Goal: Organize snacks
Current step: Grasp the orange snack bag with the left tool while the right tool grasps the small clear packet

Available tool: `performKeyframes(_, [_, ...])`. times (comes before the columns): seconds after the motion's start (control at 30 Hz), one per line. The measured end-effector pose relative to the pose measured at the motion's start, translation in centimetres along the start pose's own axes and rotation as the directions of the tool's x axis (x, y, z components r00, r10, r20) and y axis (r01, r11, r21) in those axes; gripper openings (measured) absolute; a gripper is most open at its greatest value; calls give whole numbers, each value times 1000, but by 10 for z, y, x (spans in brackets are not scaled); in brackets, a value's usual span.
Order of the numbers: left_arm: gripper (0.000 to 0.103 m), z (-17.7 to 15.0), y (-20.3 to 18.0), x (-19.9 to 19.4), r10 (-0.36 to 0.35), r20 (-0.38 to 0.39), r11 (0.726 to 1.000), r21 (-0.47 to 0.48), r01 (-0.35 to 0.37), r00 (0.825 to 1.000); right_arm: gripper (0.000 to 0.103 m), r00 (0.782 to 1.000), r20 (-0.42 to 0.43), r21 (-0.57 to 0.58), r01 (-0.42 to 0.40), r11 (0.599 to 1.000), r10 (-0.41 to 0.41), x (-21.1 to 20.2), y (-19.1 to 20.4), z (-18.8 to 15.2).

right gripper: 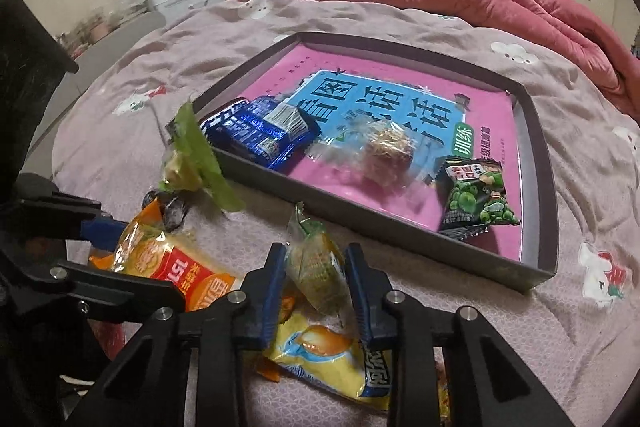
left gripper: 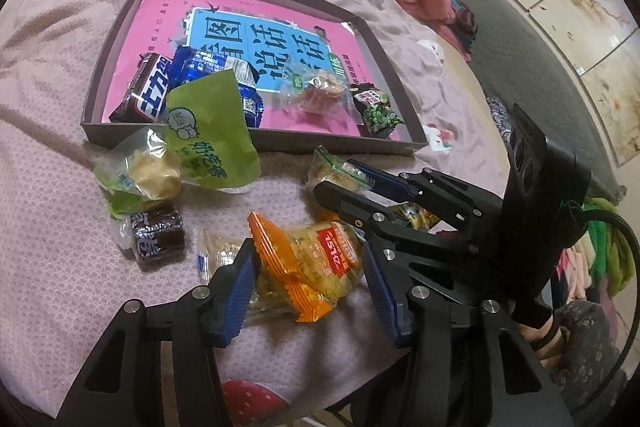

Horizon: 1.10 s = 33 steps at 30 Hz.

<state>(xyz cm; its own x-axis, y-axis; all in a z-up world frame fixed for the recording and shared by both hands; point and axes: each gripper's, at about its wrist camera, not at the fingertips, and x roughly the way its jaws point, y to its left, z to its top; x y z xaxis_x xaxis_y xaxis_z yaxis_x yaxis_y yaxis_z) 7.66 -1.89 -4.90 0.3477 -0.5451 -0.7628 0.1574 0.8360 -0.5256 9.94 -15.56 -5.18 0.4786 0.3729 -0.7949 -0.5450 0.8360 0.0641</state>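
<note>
An orange and yellow snack packet (left gripper: pixel 316 267) lies on the bedspread between the blue pads of my left gripper (left gripper: pixel 310 255), and both pads touch its sides. My right gripper (right gripper: pixel 316 255) is shut on a small green-wrapped snack (right gripper: pixel 318 275); the left wrist view shows this same gripper (left gripper: pixel 338 177) holding it just in front of the grey tray (left gripper: pixel 320 143). Inside the tray (right gripper: pixel 360 227), on a pink book, lie a dark chocolate bar (left gripper: pixel 148 95), blue packets (right gripper: pixel 260 137), a clear-wrapped pastry (right gripper: pixel 384 151) and a green pea packet (right gripper: pixel 476 195).
Loose on the bedspread lie a green packet with a yellow pastry (left gripper: pixel 152 171), a brown candy (left gripper: pixel 158 237), a small clear packet (left gripper: pixel 216 255) and a yellow packet (right gripper: pixel 328 359). A pink quilt (right gripper: pixel 520 3) is bunched behind the tray. A person's hand (left gripper: pixel 540 339) holds the right gripper.
</note>
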Motion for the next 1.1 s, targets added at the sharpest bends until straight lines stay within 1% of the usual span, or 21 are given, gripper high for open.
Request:
performKeyframes(0.1, [53,1,1,1,-3,-3,1000,0,3,1000,30,1000,1,22,-9,1000,9,1,-3,1])
performKeyframes(0.2, [53,1,-3,3,4,-11,1000,19,-4,1000,29,999,2,65,-40,997,40,-2,-10,1])
performKeyframes(0.3, [53,0,-7,5,11,-13,999,40,-11,1000,25,999,24,101,-44,994,42,-13,-19,2])
performKeyframes(0.43, [53,-1,-15,7,17,-16,997,70,-16,1000,25,998,52,173,-56,983,47,-23,-34,2])
performKeyframes(0.6, [53,-4,-28,13,59,-25,990,130,-56,998,25,998,49,159,-55,986,47,-23,-30,2])
performKeyframes(0.67, [53,-4,-30,15,70,-25,988,141,-66,997,24,997,50,159,-58,986,51,-23,-29,2])
performKeyframes(0.73, [53,-3,-32,17,65,-28,989,136,-61,997,24,997,54,164,-60,985,51,-23,-29,3])
performKeyframes(0.77, [48,-2,-32,19,65,-31,989,132,-61,997,24,997,55,168,-60,984,52,-23,-29,3])
performKeyframes(0.8, [38,-1,-32,21,69,-33,989,132,-64,997,24,997,56,171,-61,983,52,-23,-30,3])
performKeyframes(0.87, [32,-1,-31,22,56,-37,991,122,-51,998,24,997,62,175,-63,983,53,-24,-30,3])
performKeyframes(0.93, [30,1,-30,23,30,-36,995,97,-27,999,24,996,65,171,-67,983,56,-25,-29,3])
performKeyframes(1.0, [29,1,-27,26,25,-45,996,82,-21,999,24,996,66,164,-67,984,57,-25,-27,3])
performKeyframes(1.1, [28,1,-21,25,-5,-40,999,49,7,999,24,995,71,161,-75,984,65,-26,-25,3])
